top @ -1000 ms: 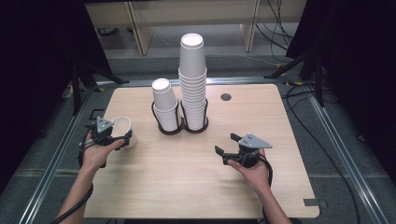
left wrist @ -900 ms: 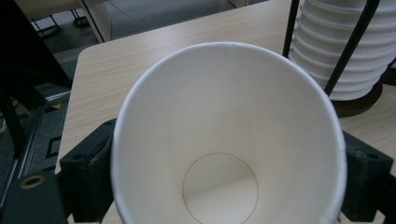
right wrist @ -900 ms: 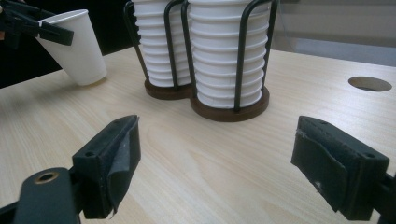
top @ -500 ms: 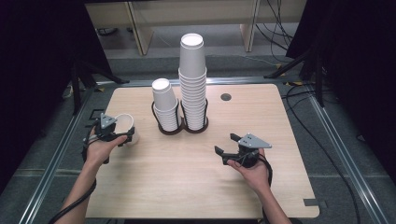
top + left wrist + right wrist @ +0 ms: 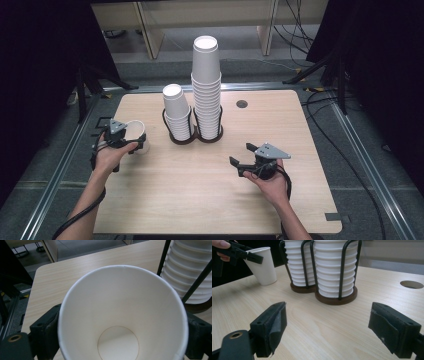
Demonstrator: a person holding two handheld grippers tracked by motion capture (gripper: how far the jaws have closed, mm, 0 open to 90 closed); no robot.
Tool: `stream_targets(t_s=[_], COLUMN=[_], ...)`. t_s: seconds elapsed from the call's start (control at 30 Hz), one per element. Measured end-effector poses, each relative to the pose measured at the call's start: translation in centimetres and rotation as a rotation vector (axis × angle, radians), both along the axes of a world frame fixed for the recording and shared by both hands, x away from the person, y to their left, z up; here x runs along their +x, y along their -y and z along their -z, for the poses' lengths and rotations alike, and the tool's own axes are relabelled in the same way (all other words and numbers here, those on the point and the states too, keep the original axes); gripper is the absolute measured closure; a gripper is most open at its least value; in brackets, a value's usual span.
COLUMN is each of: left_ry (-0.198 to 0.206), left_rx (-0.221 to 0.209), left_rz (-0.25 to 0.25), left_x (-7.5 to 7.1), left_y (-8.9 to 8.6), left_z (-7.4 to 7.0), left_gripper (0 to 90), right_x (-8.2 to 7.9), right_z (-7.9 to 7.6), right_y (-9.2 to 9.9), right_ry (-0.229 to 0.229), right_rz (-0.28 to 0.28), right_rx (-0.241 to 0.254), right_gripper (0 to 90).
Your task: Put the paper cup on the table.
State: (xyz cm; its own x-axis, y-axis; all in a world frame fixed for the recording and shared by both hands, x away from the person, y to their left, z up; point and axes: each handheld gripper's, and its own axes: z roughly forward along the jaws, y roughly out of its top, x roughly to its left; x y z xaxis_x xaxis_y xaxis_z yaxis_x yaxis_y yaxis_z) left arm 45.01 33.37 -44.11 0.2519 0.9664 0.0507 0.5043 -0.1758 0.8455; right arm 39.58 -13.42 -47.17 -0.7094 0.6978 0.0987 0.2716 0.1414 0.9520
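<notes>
Cup set upright left of the rack; left jaws have just been easing apart.

The single white paper cup, earlier tipped in the left gripper, now stands nearly upright on the pale wooden table, left of the black wire cup rack. It sits between the jaws; whether the pads grip, I cannot tell. Release looks imminent. Right gripper, in front of the rack, gapes wide and empty.

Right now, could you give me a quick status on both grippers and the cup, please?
Left gripper around paper cup, jaws just opening, cup tilted on table. Right gripper open, empty. Cup stacks beside the cup, path clear.
</notes>
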Motion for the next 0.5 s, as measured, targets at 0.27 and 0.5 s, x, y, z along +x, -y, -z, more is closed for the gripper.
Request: stream_targets(t_s=[0.27,0.5], left_ry=[0.003,0.004], left_rx=[-0.004,-0.005], left_rz=[0.008,0.015], left_x=[0.51,0.8], left_y=[-0.07,-0.05], left_z=[0.15,0.21], left_gripper=[9.5,8.1], right_x=[-0.32,-0.09], right_z=[0.0,0.02], right_y=[-0.24,-0.15], right_ry=[-0.043,-0.01], right_rz=[0.014,0.007], right_rx=[0.026,0.009], right_gripper=[15.3,15.3])
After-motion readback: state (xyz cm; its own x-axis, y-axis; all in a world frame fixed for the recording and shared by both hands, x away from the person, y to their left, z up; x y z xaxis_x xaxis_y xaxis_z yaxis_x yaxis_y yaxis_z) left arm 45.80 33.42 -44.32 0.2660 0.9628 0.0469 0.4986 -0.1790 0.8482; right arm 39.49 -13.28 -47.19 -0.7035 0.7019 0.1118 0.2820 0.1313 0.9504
